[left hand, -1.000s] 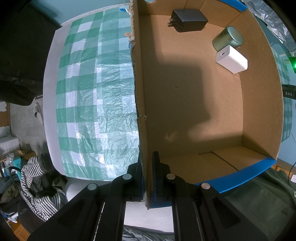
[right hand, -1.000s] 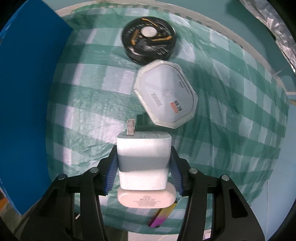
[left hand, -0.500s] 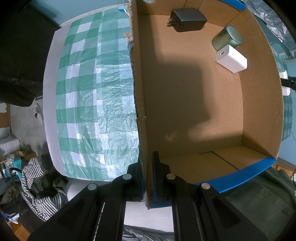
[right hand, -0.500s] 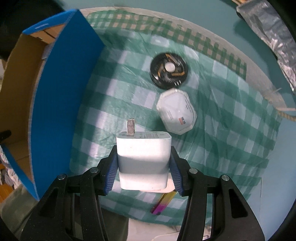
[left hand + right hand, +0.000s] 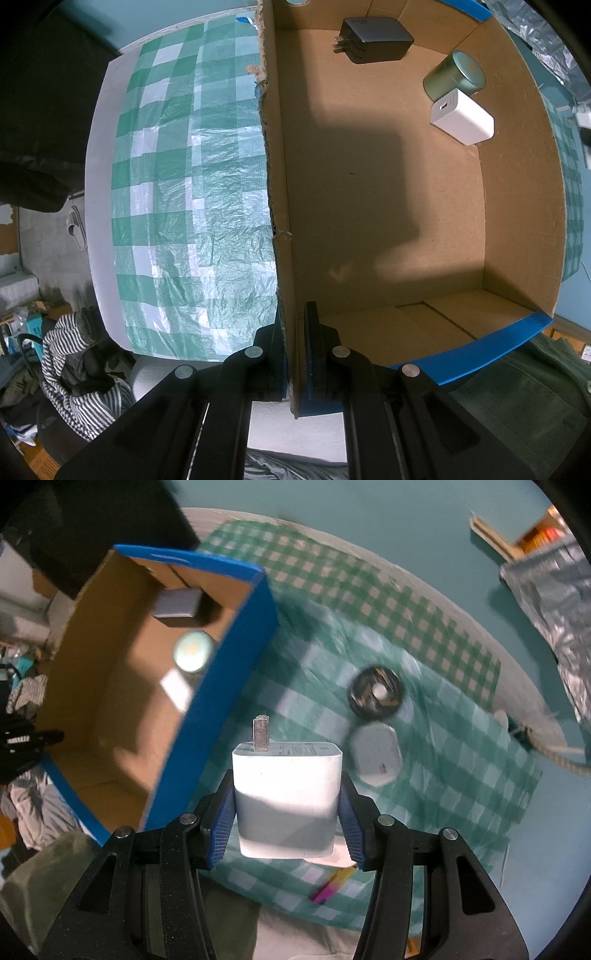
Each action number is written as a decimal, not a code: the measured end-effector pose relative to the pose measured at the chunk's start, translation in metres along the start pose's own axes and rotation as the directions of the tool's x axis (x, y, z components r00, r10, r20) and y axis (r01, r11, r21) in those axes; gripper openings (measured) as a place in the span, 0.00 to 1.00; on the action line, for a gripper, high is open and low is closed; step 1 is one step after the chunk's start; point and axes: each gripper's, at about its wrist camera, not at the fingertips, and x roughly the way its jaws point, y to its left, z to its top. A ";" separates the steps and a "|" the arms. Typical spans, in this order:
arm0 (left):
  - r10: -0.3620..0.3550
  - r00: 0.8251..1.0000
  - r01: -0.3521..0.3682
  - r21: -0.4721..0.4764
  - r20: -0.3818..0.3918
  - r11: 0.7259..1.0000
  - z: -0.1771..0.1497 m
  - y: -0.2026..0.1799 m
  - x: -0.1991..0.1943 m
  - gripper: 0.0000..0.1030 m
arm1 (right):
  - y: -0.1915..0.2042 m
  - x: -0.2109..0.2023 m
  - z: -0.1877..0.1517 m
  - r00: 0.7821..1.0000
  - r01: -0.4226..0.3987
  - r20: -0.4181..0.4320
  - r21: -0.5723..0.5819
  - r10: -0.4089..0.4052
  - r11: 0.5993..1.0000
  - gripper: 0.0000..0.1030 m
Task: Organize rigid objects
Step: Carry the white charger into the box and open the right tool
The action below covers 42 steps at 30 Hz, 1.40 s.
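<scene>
The right gripper [image 5: 287, 805] holds a white plastic wall charger [image 5: 286, 794], prongs pointing away. The open brown cardboard box [image 5: 122, 686] lies to its left, below. The left gripper [image 5: 294, 354] clamps the box's wall.

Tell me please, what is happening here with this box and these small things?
A person is sorting small hard objects into a cardboard box. The left gripper is clamped on the box's near wall. The right gripper holds a white charger in the air above the checked tablecloth, beside the box. Inside the box lie a black charger, a green tin and a white adapter. A black disc and a white octagonal case wait on the cloth.
</scene>
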 end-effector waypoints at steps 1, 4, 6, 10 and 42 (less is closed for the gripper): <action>0.000 1.000 0.000 0.000 0.000 1.000 0.000 0.000 0.000 0.07 | 0.004 -0.002 0.004 1.000 -0.003 0.004 -0.011 0.004 1.000 0.50; -0.002 1.000 0.002 -0.002 0.000 1.000 0.000 0.000 0.000 0.07 | 0.019 -0.007 0.015 1.000 -0.004 0.013 -0.050 0.005 0.999 0.50; -0.002 1.000 0.002 -0.003 0.001 1.000 0.000 0.000 0.000 0.07 | 0.030 -0.008 0.021 1.000 -0.004 0.018 -0.081 0.005 0.997 0.50; -0.002 1.000 0.002 -0.003 0.001 1.000 0.000 0.000 0.001 0.07 | 0.049 -0.009 0.033 1.000 -0.006 0.020 -0.129 0.008 0.992 0.50; -0.002 1.000 0.002 0.000 -0.002 1.000 0.001 0.000 0.000 0.07 | 0.123 0.059 0.056 0.997 0.029 -0.063 -0.311 -0.051 0.950 0.50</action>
